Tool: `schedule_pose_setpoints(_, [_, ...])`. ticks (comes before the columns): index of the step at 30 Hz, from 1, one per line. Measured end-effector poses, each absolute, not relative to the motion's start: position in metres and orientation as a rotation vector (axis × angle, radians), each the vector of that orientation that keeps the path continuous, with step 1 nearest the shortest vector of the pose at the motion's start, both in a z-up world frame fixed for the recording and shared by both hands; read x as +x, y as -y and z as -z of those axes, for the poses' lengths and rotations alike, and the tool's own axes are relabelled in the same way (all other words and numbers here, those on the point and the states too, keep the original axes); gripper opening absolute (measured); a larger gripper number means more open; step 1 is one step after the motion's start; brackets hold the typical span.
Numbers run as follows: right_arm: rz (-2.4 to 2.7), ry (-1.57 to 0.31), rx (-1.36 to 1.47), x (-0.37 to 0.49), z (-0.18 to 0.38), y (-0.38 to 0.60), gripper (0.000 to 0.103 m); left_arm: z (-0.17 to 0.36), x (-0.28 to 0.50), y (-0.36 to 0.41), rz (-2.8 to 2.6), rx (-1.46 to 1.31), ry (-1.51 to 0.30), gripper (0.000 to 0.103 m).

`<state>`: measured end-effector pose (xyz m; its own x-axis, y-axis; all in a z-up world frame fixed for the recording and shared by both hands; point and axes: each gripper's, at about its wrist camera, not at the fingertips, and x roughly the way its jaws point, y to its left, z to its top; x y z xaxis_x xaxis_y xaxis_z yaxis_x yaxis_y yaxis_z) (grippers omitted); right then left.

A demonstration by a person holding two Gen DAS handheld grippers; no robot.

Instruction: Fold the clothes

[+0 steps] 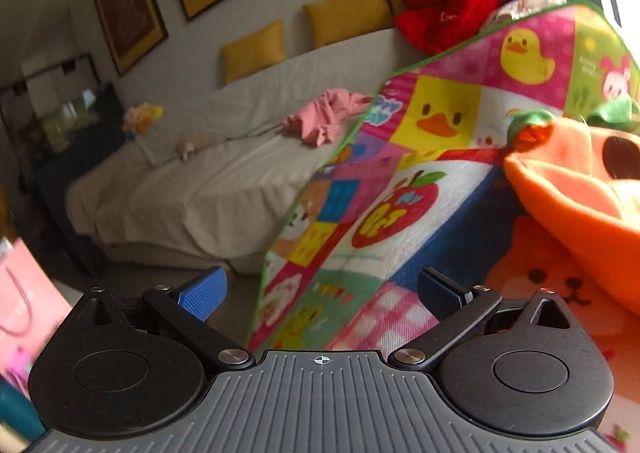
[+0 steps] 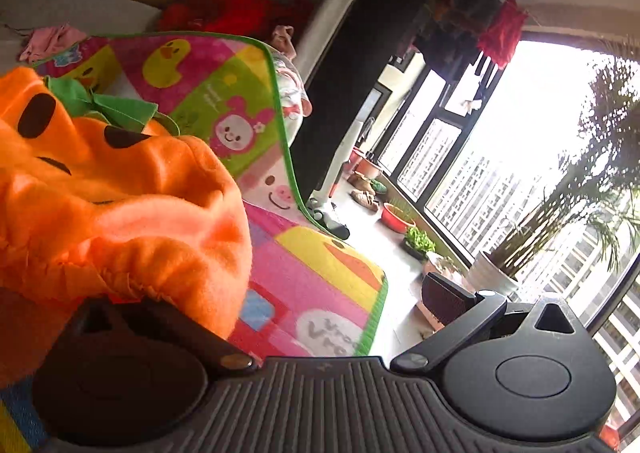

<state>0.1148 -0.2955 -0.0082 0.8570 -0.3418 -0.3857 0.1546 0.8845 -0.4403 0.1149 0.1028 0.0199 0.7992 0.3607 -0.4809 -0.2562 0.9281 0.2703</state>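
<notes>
An orange pumpkin-face fleece garment with green leaf trim lies bunched on a colourful patchwork blanket edged in green. My left gripper is open; its blue pads hover over the blanket's left edge, left of the orange garment, holding nothing. In the right wrist view the orange garment fills the left side and drapes over my right gripper's left finger, hiding it. The right gripper is spread open, its right finger free over the floor beyond the blanket.
A cream-covered sofa behind carries yellow cushions, a pink garment and a red garment. A pink bag stands at far left. To the right are tall windows, potted plants and a red basin on the floor.
</notes>
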Motion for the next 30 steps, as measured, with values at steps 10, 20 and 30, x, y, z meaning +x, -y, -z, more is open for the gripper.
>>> schedule_pose_setpoints(10, [0.231, -0.504, -0.409, 0.101, 0.018, 0.295, 0.103, -0.025, 0.048, 0.015, 0.253, 0.284, -0.496, 0.103])
schedule_pose_setpoints(20, [0.216, -0.496, -0.402, 0.100, 0.015, 0.300, 0.103, 0.007, 0.127, 0.028, -0.051, 0.417, -0.534, 0.103])
schedule_pose_setpoints(30, [0.037, -0.503, -0.442, 0.058, 0.004, 0.276, 0.103, -0.028, 0.049, -0.043, -0.160, 0.452, -0.504, 0.103])
